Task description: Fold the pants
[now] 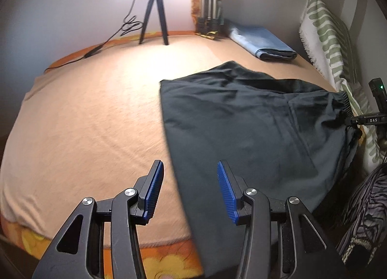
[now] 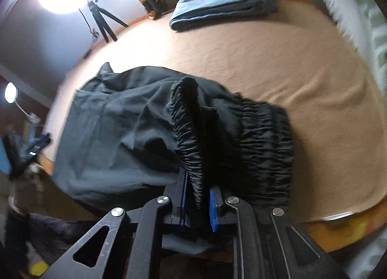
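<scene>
The black pants (image 1: 241, 119) are spread right of centre on the bed (image 1: 84, 109). The waistband (image 2: 191, 133) is clamped in the right gripper (image 2: 197, 206); the left gripper (image 1: 189, 192) is held spread and empty. Slippage of the bunched elastic is judged likely under uneven pull.

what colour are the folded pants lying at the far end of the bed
The folded pants are light blue, like faded denim; the right wrist view shows them best.

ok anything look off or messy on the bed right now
Mostly the black pants: rumpled, and the near end hangs over the bed edge. The right gripper pinches the gathered waistband; the left gripper is open and empty. The folded blue cloth looks tidy.
</scene>
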`<state>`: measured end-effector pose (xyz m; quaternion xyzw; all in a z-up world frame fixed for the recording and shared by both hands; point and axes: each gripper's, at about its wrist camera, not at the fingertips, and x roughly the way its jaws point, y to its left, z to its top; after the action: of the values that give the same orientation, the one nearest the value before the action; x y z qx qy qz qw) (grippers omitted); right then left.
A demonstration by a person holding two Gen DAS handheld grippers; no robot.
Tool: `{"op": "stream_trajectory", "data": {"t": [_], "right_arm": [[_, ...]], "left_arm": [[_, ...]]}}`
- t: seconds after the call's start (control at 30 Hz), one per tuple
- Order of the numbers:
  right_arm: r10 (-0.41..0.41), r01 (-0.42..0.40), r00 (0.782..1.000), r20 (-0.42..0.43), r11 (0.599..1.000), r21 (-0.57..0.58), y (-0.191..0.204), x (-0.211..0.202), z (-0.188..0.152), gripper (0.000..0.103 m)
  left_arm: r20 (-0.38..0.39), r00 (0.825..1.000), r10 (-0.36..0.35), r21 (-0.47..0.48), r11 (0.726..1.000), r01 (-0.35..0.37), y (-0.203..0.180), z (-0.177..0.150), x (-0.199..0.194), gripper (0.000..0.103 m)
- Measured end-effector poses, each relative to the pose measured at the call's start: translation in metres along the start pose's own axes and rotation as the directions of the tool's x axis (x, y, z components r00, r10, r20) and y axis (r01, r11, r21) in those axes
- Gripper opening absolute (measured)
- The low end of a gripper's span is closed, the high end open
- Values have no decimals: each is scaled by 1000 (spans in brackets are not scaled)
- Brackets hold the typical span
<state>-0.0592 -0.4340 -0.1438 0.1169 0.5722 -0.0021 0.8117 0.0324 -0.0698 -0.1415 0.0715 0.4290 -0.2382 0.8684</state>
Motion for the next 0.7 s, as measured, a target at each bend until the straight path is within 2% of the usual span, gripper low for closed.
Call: {"op": "stream_trajectory", "data": {"t": [0.07, 0.13, 0.17, 0.2, 0.4, 0.47, 0.7], "right_arm": [[1, -1, 1000, -17, 1000, -23, 4, -1, -1, 18], [-43, 43, 999, -6, 998, -37, 7, -7, 0, 23], [-59, 60, 998, 11, 998, -37, 9, -13, 1, 33], [-70, 72, 997, 38, 997, -38, 13, -20, 1, 36], [-51, 67, 988, 148, 992, -104, 54, -48, 17, 41], [-46, 71, 983, 176, 988, -136, 75, -53, 25, 48], [133, -92, 980, 149, 963, -255, 154, -40, 55, 52]], "left_arm": [[-8, 1000, 0, -7, 1000, 0, 3, -8, -3, 45], [-21, 1000, -1, -15, 1000, 1, 6, -17, -5, 45], [-28, 1000, -4, -19, 1000, 3, 7, -21, -5, 45], [-33, 999, -11, -26, 1000, 10, 8, -25, -6, 45], [-67, 996, -62, -92, 994, 56, 11, -39, -3, 45], [-72, 996, -61, -90, 995, 54, 7, -42, -1, 45], [-99, 993, -61, -102, 994, 51, 0, -46, 8, 45]]}}
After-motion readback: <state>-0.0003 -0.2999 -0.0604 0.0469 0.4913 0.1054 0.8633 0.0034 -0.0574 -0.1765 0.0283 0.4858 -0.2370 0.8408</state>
